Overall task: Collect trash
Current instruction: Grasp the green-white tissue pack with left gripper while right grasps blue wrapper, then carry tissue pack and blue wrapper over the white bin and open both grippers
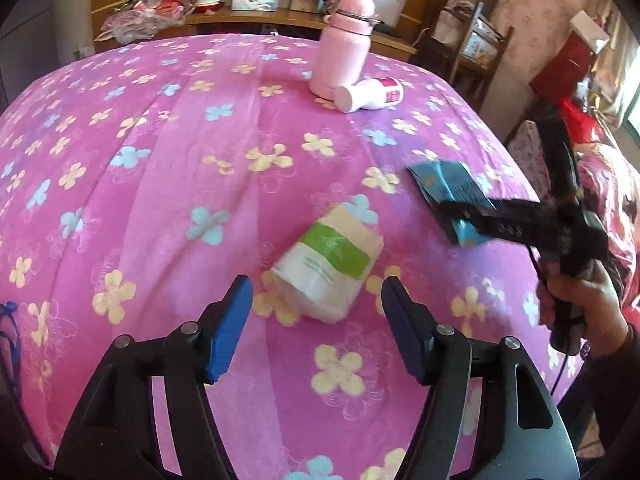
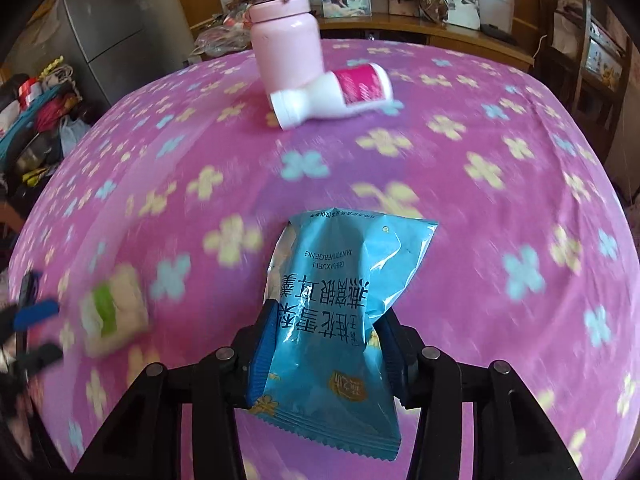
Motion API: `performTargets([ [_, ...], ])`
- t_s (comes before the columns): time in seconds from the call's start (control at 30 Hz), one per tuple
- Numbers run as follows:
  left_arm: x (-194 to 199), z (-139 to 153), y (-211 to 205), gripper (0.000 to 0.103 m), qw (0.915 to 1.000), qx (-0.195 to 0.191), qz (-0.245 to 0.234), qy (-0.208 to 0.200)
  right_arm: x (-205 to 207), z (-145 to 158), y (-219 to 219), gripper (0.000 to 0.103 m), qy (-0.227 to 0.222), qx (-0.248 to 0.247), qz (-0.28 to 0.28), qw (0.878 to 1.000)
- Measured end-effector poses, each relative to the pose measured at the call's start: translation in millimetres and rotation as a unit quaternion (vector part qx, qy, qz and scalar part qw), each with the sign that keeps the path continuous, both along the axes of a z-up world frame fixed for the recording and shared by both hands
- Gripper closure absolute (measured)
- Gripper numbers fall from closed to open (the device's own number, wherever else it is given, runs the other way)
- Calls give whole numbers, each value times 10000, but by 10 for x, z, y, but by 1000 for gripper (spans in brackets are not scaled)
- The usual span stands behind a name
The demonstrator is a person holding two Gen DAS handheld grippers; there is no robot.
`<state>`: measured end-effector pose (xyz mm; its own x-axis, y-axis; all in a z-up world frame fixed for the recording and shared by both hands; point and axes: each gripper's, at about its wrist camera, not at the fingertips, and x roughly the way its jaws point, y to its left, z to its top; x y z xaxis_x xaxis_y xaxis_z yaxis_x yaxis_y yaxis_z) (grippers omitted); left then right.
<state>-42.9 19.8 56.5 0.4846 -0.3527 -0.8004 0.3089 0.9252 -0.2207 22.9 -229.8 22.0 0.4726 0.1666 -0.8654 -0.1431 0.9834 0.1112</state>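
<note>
Pink flowered cloth (image 2: pixel 500 128), blue packet (image 2: pixel 340 300)

A glossy, crinkled blue foil snack packet (image 2: pixel 340 312) lies on matt pink flowered cotton bedspread (image 2: pixel 480 200), with a smooth glossy pink flask (image 2: pixel 286 44) and shiny white plastic bottle (image 2: pixel 332 94) at twelve o'clock, a soft-wrapped tissue pack (image 1: pixel 328 260) nearby.

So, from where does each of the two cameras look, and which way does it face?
Left wrist: sits on the left gripper, faces down over the flowered bed cover at the green-banded pack; its open jaws show, plus the right hand.
Right wrist: sits on the right gripper, faces the same way; jaws shut on the blue wrapper.
Both show the pink flask, white bottle, pack and wrapper.
</note>
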Motion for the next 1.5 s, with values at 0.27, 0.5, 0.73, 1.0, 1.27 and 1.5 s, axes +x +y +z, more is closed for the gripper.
performTargets([
  [0.27, 179, -170, -397, 29, 9955, 875, -351, -136, -453, 41, -239, 55, 192, 344, 133, 9991],
  [0.5, 354, -416, -482, 39, 9934, 1137, -162, 21, -539, 23, -142, 57, -51, 42, 138, 9999],
  [0.73, 145, -236, -670, 67, 9957, 914, -109, -86, -795, 205, -271, 63, -317, 244, 153, 9991],
  [1.0, -124, 46, -1303, 68, 9965, 677, -343, -340, -1208, 475, -675, 63, -586, 306, -113, 9978],
  [1.27, -327, 239, -2033, 68, 9941, 617, -698, -553, -1566, 662, -1274, 63, -798, 239, -662, 9943],
  [1.5, -471, 279, -2687, 68, 9897, 598, -1125, -657, -1860, 717, -1953, 63, -831, 170, -1341, 9873],
])
